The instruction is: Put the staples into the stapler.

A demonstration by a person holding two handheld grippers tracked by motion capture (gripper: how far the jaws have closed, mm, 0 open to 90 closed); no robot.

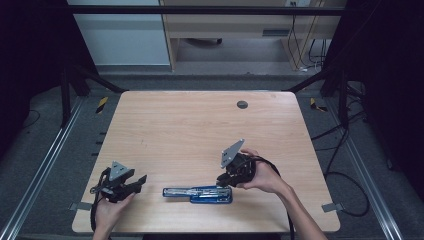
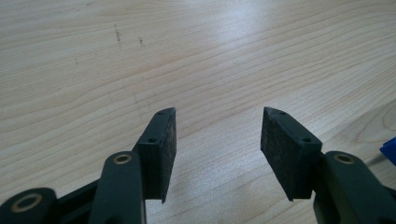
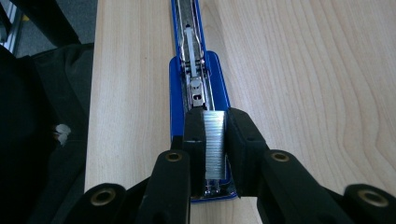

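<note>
A blue stapler [image 1: 200, 194] lies opened flat near the table's front edge, its metal staple channel [image 3: 190, 56] facing up. My right gripper [image 1: 225, 181] hangs just over the stapler's right end, shut on a silver strip of staples [image 3: 215, 142] held between its pads above the channel. At the front left my left gripper [image 1: 136, 184] rests low over the bare wood, pointing right toward the stapler, open with nothing between its fingers [image 2: 159, 149]. A blue corner of the stapler [image 2: 390, 150] peeks in at the right edge of the left gripper view.
The wooden table [image 1: 200, 130] has a round grey cable grommet [image 1: 242, 104] at the back middle. Black frame posts and cables stand around the table. The front edge lies close below the stapler, with dark cloth [image 3: 46, 130] beyond it.
</note>
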